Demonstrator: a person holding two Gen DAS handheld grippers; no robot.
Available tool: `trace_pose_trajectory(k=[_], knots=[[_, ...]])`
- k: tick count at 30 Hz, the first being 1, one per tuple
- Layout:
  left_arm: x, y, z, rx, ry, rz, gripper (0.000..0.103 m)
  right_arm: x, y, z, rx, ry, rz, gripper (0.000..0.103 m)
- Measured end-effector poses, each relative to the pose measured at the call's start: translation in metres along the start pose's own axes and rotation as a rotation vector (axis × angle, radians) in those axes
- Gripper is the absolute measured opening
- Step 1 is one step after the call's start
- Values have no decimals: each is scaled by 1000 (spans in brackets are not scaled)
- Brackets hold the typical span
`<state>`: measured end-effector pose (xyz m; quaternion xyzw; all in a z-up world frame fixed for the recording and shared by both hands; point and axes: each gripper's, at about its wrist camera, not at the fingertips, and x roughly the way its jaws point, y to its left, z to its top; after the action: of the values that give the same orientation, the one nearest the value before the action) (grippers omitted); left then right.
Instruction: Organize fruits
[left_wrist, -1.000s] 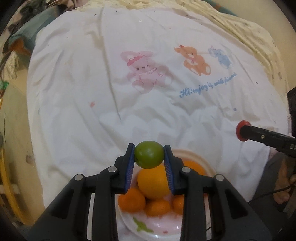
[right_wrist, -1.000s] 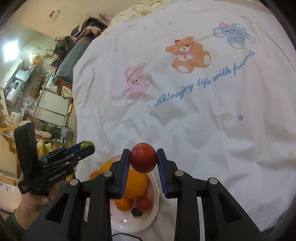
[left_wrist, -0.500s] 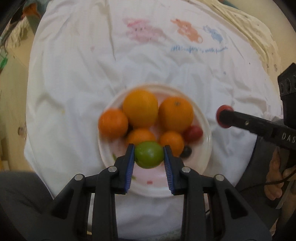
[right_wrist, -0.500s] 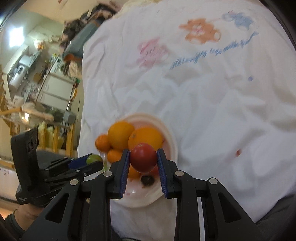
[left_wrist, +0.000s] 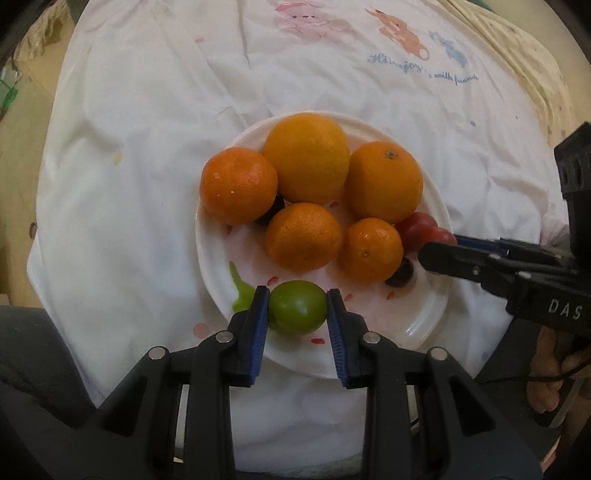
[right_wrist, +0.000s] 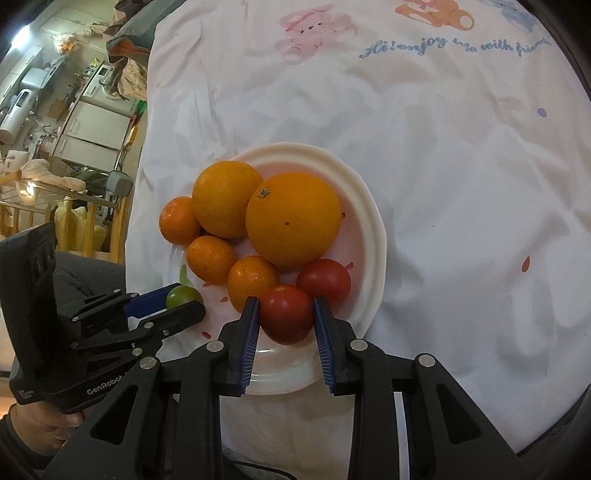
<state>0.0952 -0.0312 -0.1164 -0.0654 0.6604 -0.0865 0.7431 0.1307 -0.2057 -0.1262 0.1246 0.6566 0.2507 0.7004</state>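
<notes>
- Right gripper at lower centre clamps a round red tomato over the white round plate.
- Left gripper at lower left grips a small green fruit.
- Oranges fill the plate's centre.

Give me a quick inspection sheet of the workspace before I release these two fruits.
Surface: white cartoon-print cloth, wrinkled, a few small stains.
Job's things: white plate holding five oranges of mixed sizes, one red tomato and two small dark fruits; green fruit and second red tomato held over the plate's near edge.
Clutter: nothing seen on the cloth.
Grippers: left gripper clamps the green fruit; right gripper clamps the tomato.
Cables: thin dark cord by the right hand.
Surroundings: cluttered kitchen cabinets at far left.
</notes>
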Motion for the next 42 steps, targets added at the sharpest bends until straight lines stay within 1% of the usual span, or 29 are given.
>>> trace_pose_trajectory(k=[3,7,9,11,12,13,14,15,16,19,20,21,22,23,24,25,27,28,30,31,32,33,34,36,38,40,42], knots=[[3,-3,0,8,-1,-7,27,1,-1,1,6,2,25,34],[6,-6,2,13,4,-15,27,0,2,0,-6,-4,26,34],[9,-6,3,13,10,-22,28,-4,4,1,-11,-20,31,38],[9,-7,3,17,8,-20,28,-8,5,1,-11,-39,39,58],[9,-6,4,20,6,-21,32,-11,5,1,-13,-51,38,60],[8,-6,4,23,3,-24,46,-13,6,1,-17,-61,39,60],[7,-7,4,25,-5,-23,55,-15,7,0,-19,-66,43,60],[5,-9,3,28,-20,-19,69,-17,7,0,-22,-75,48,60],[1,-11,2,36,-38,-11,74,-20,8,-1,-26,-84,49,60],[-6,-14,0,57,-57,1,75,-31,9,-2,-36,-137,29,61],[-10,-15,-2,62,-68,9,75,-36,10,-4,-34,-159,26,63],[-15,-15,-3,66,-88,22,75,-40,9,-5,-34,-173,30,65],[-23,-15,-5,70,-124,44,75,-44,10,-6,-34,-187,33,70],[-32,-16,-8,72,-170,73,75,-50,11,-8,-39,-210,21,75],[-43,-15,-11,71,-218,104,75,-54,13,-10,-44,-229,8,76],[-57,-15,-15,67,-283,132,75,-58,16,-14,-52,-249,-5,79],[-78,-13,-23,55,-373,156,75,-66,25,-26,-66,-290,-55,84],[-87,-11,-28,46,-410,167,75,-70,28,-31,-75,-309,-77,88],[-103,-8,-42,28,-479,174,75,-79,39,-48,-102,-369,-142,93],[-108,-8,-47,22,-496,176,75,-83,43,-54,-109,-391,-163,98],[-112,-7,-53,10,-513,184,76,-87,47,-62,-115,-421,-176,100],[-113,-6,-56,-1,-520,186,82,-91,51,-70,-120,-451,-188,101],[-113,-5,-60,-20,-526,184,85,-93,55,-75,-128,-473,-204,103],[-115,-1,-69,-48,-549,182,85,-93,62,-86,-144,-501,-253,103],[-116,-1,-74,-38,-559,183,90,-92,64,-94,-147,-513,-272,103],[-116,0,-79,-34,-573,188,103,-93,65,-101,-145,-545,-281,103],[-117,2,-81,-45,-586,191,103,-97,69,-106,-163,-586,-313,103]])
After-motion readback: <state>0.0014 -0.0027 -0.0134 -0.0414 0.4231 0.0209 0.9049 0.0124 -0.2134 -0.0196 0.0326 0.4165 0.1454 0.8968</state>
